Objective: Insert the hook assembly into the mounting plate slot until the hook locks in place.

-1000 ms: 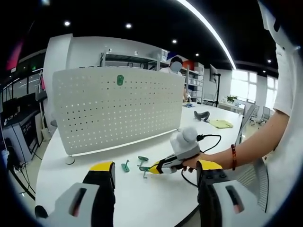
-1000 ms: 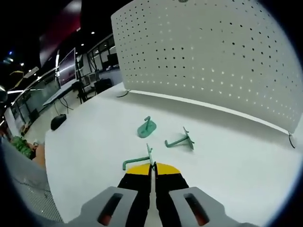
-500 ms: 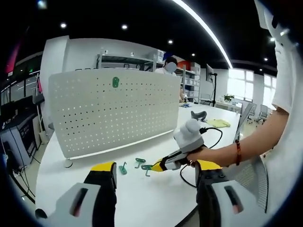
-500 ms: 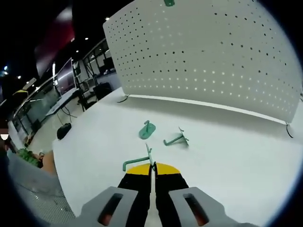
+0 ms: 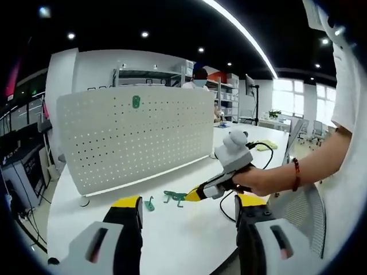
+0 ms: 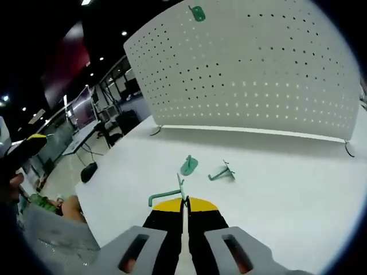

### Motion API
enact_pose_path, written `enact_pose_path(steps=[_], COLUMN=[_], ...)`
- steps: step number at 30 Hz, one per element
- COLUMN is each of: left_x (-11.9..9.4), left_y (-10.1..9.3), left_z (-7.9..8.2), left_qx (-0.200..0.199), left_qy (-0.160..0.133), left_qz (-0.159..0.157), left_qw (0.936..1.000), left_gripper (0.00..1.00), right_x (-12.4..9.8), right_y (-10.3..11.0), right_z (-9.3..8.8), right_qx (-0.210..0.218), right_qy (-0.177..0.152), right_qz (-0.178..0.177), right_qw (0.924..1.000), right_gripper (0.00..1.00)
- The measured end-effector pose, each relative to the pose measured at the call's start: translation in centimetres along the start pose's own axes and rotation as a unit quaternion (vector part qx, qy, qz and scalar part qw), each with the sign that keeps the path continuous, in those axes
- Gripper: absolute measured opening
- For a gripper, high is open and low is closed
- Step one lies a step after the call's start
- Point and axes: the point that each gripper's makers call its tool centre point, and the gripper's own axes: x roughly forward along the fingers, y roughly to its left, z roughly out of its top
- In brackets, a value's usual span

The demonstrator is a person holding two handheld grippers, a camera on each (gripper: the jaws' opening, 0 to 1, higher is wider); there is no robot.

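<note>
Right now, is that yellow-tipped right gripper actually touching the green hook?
Touching. The right gripper view shows the right gripper with its jaws shut on the hook, whose plate sits pinched at the yellow tips.

An open-plan office or lab. Ahead of the left gripper, past the white table [image 5: 172,229], stand metal storage shelves [image 5: 166,77] under a black ceiling with recessed spotlights [image 5: 144,34]. Monitors and desks [image 6: 80,129] line the space left of the right gripper.

— What lies ahead of the left gripper [image 5: 186,220]?
— A white tabletop [image 5: 183,240], shelving [image 5: 155,74] against a pale wall [image 5: 103,63], and bright windows [image 5: 289,97] far off to its right.
— And overhead?
— A dark ceiling [image 5: 143,23] with spotlights and one long light strip [image 5: 241,31].
</note>
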Motion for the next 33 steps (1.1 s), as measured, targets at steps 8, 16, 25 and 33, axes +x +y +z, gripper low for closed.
enact_pose_path(steps=[8,16,25,33], left_x=[-0.1,0.3,0.4,0.6], left_y=[0.1,0.1,0.2,0.7], left_z=[-0.4,-0.6,-1.5,-2.0], left_qx=[0.014,0.037,0.077,0.097], left_qy=[0.009,0.012,0.03,0.041], left_qz=[-0.009,-0.027,-0.043,-0.055], left_qw=[0.9998,0.9989,0.9956,0.9929], left_gripper=[0.63,0.61,0.57,0.54], right_x=[-1.2,-2.5,-3.5,-4.0], right_y=[1.3,2.7,4.6,6.0], right_z=[0.9,1.8,3.3,3.6], right_qx=[0.006,0.005,0.003,0.0], right_qy=[-0.003,-0.005,-0.017,-0.008], right_qz=[0.005,0.011,0.016,0.027], right_qw=[1.0,0.9999,0.9997,0.9996], right_gripper=[0.0,0.0,0.0,0.0])
